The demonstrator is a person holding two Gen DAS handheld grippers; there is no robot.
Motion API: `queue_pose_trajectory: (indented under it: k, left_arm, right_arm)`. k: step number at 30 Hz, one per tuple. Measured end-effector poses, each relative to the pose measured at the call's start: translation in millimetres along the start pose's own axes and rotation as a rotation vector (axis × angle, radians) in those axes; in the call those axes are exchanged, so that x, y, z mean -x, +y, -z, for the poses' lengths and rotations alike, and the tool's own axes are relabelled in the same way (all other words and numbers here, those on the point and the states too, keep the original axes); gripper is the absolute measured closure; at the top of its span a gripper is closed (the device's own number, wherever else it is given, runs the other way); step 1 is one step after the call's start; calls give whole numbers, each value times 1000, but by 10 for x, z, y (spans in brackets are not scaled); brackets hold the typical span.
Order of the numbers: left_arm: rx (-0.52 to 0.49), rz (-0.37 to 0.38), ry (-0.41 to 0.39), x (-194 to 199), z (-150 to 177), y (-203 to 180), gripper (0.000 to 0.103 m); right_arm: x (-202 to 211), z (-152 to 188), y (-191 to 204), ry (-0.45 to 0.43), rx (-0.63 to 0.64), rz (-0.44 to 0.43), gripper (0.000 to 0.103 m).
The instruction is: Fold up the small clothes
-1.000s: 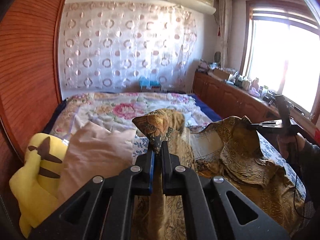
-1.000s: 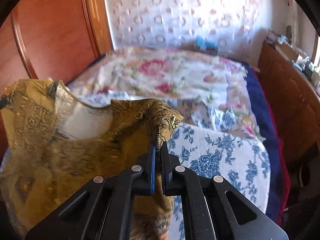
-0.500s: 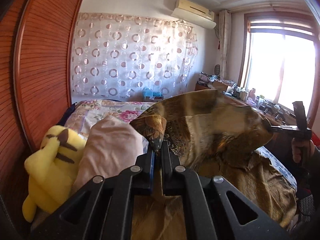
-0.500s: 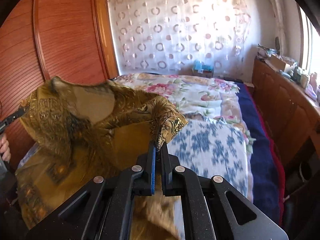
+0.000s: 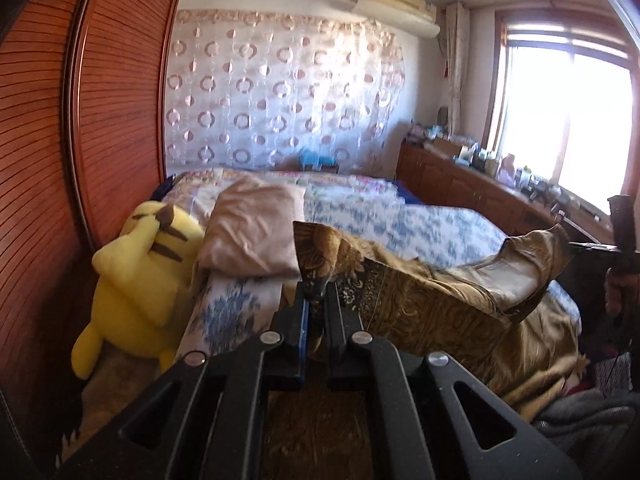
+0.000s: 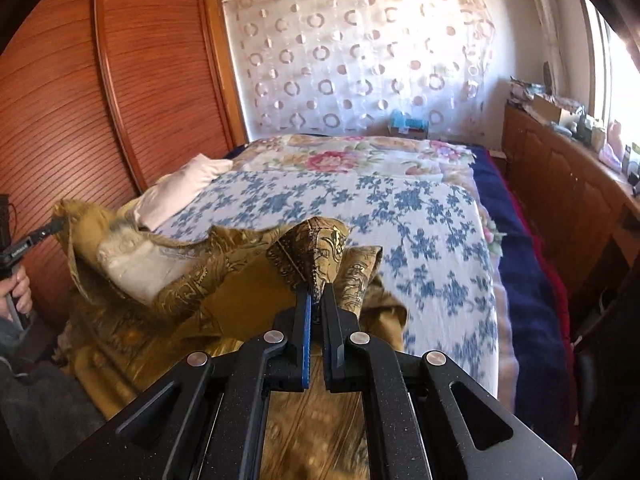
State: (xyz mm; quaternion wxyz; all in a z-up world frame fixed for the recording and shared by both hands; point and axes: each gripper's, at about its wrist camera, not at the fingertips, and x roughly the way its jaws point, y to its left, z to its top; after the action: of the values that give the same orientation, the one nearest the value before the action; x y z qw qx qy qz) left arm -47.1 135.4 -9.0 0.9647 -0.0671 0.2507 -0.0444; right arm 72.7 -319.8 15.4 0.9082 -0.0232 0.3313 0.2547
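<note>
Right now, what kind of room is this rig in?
A lived-in home bedroom: a bed with floral covers, a wooden wardrobe beside it, a wall air conditioner and a yellow plush toy.

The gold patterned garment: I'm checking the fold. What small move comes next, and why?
Probably lower both corners onto the blue floral bedspread. Each hand-held gripper, left and right, is shut on a corner of the gold patterned garment, which sags between them, part hanging off the near edge.
</note>
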Motion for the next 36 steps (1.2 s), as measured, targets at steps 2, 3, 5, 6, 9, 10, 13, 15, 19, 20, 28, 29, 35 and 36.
queue_pose_trajectory:
  k: [2, 3, 5, 6, 9, 10, 13, 15, 19, 20, 28, 29, 35, 36]
  left_arm:
    - [-9, -10, 7, -2, 36, 15, 97]
    - [-11, -17, 4, 14, 56, 28, 96]
    - [-14, -20, 0, 23, 70, 65, 94]
    - [-12, -19, -1, 41, 77, 78, 90]
    - [-16, -39, -14, 98, 56, 153, 81]
    - [-15, -37, -19, 118, 39, 180, 78]
    - [-10, -53, -3, 87, -9, 251, 65]
    - [-22, -53, 21, 28, -12, 273, 59]
    - [-36, -46, 70, -173, -5, 252, 55]
    - [-37, -37, 79, -226, -7, 251, 55]
    - [-44, -56, 142, -652, -105, 293, 55]
    - [-40, -53, 151, -720, -120, 307, 55]
    - [-25, -29, 233, -1098, -165, 380, 55]
    - [-25, -24, 255, -1167, -160, 385, 55]
  right_arm:
    - [39, 115, 7, 17, -13, -11, 102]
    - [44, 168, 0, 28, -11, -11, 102]
    - [-19, 294, 22, 74, 7, 1, 101]
    - [-64, 359, 28, 98, 14, 11, 101]
    - [-121, 468, 3, 132, 13, 20, 101]
    - [-114, 488, -7, 132, 13, 24, 100]
    - [-50, 454, -6, 114, 25, 26, 99]
    - [-1, 426, -2, 100, 37, 37, 98]
    - [94, 314, -26, 73, 50, 59, 96]
    - [123, 288, -32, 64, 52, 66, 94]
    - [-73, 64, -176, 36, 45, 106, 38]
    - [-187, 28, -212, 46, 42, 108, 38]
    - [-767, -117, -356, 101, 13, 79, 36]
    - [-843, -120, -369, 112, 11, 76, 36]
